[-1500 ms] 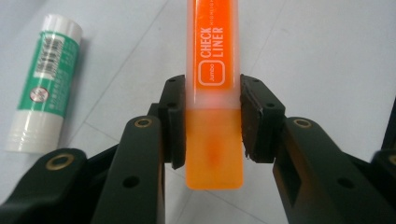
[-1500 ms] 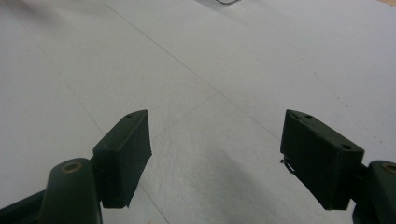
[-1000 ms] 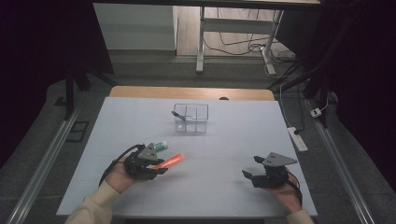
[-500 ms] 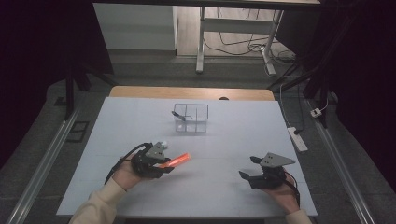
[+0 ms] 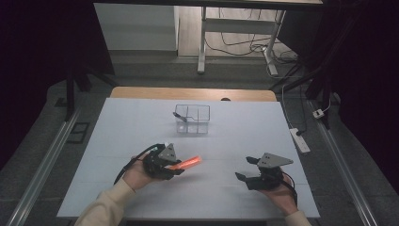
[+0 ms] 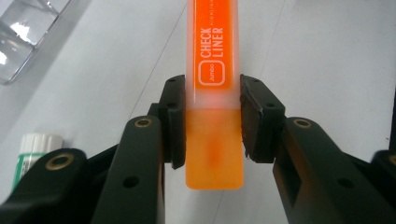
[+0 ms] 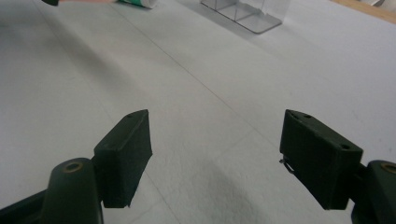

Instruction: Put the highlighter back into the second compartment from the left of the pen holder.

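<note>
White tabletop (image 5: 117, 141) spreads under dim light. At its left, the left gripper (image 6: 212, 119) pinches a flat orange plastic highlighter (image 5: 187, 164) near its cap end, long axis pointing rightward and up toward what seems a clear divided plastic organiser box (image 5: 193, 120) beyond. Farther right, the right gripper (image 7: 215, 156) rests spread and empty.

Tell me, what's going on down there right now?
Left gripper shut on orange highlighter, held above the table. Right gripper open, jaws holding nothing. Clear organizer box ahead, path unobstructed.
</note>
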`<state>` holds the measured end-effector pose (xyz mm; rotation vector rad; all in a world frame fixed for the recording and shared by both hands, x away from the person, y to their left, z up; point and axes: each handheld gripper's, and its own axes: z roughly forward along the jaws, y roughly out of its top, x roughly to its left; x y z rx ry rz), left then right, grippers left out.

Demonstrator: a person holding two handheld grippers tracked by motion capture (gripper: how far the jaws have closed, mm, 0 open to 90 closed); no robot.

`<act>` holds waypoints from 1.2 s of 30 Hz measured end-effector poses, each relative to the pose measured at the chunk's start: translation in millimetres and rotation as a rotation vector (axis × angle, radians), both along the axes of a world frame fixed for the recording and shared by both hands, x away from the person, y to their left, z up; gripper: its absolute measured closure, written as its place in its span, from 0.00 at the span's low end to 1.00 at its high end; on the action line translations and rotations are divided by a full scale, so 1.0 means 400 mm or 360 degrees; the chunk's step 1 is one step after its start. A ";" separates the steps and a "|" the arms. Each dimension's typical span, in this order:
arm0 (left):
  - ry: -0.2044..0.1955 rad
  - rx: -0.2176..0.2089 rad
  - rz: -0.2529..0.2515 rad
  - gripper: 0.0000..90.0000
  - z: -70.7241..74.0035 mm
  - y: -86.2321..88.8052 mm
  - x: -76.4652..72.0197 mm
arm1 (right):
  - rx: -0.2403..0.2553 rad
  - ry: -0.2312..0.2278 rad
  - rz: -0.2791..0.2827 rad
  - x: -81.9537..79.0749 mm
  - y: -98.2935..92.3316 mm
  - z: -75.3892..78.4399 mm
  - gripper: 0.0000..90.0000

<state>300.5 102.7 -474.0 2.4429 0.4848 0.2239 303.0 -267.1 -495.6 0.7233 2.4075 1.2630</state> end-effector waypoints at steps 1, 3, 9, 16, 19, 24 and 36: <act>0.0000 -0.0001 -0.0004 0.71 0.000 -0.004 0.002 | 0.0005 -0.0001 0.0007 0.001 0.004 0.003 0.27; 0.0000 -0.0005 -0.0013 0.71 0.001 -0.015 0.008 | 0.0011 -0.0011 0.0021 0.002 0.012 0.010 0.27; -0.0008 0.0001 -0.0055 0.71 0.006 -0.050 0.020 | 0.0005 -0.0024 0.0053 0.003 0.033 0.029 0.28; -0.0015 0.0008 -0.0078 0.71 0.010 -0.076 0.025 | 0.0005 -0.0030 0.0103 0.003 0.060 0.043 0.29; -0.0014 0.0010 -0.0084 0.71 0.010 -0.084 0.028 | -0.0008 -0.0025 0.0121 0.004 0.074 0.042 0.29; -0.0016 0.0011 -0.0095 0.71 0.011 -0.093 0.033 | -0.0021 -0.0023 0.0145 0.007 0.091 0.044 0.29; -0.0025 0.0044 -0.0123 0.71 0.002 -0.115 0.038 | -0.0060 -0.0016 0.0189 0.017 0.127 0.046 0.29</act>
